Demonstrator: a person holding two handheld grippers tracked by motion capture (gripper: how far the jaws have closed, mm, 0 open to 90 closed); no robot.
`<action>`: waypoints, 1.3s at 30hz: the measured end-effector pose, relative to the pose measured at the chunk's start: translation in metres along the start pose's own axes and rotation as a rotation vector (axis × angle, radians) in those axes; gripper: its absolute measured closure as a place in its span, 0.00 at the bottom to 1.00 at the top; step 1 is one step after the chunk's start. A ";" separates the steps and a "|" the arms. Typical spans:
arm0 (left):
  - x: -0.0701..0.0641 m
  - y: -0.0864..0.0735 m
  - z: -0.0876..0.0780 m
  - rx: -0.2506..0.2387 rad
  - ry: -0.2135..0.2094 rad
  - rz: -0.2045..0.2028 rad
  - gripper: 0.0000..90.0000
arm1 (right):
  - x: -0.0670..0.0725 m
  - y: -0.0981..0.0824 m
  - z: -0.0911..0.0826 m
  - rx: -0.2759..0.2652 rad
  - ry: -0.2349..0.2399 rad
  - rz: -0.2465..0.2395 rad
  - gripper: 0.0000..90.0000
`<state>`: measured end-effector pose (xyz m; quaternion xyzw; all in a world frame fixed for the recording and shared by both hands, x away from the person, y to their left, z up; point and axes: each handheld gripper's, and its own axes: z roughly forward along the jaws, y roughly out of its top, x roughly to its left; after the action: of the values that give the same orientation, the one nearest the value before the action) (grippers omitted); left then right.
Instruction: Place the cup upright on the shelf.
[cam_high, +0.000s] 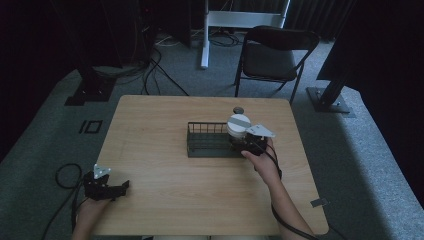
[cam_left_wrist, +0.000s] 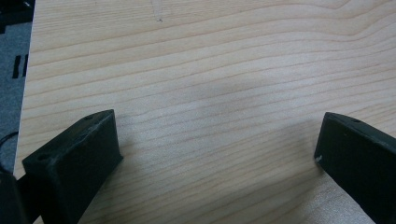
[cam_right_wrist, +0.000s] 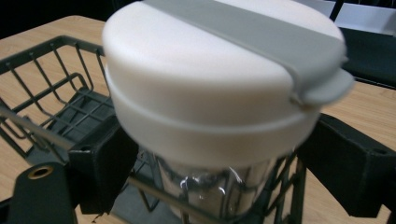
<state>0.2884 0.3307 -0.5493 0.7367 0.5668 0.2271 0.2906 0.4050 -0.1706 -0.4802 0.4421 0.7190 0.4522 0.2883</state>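
A jar with a white lid and a grey strap stands upright in the right end of a black wire basket at the table's middle. My right gripper is at the jar from the near side. In the right gripper view the jar looms close; the jaws sit under the lid on either side of the clear body, with small gaps showing, so the gripper is open. The basket's wires run off to the left. My left gripper rests at the table's near left corner, open over bare wood.
A small dark round object lies on the table just behind the basket. A folding chair stands beyond the far edge. Cables trail on the floor at the left. The table's left edge is close to the left gripper.
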 end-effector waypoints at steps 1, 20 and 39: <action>0.000 0.000 0.000 0.000 0.000 0.000 0.00 | 0.000 -0.001 -0.002 -0.001 -0.002 -0.004 0.14; 0.000 0.000 0.000 0.000 0.000 0.000 0.00 | -0.011 -0.015 -0.028 -0.032 -0.001 0.033 0.14; 0.000 0.000 0.000 0.000 0.000 0.000 0.00 | -0.019 -0.042 -0.041 0.009 -0.011 0.046 0.14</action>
<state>0.2884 0.3307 -0.5493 0.7366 0.5668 0.2272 0.2906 0.3643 -0.2127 -0.5009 0.4623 0.7092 0.4529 0.2797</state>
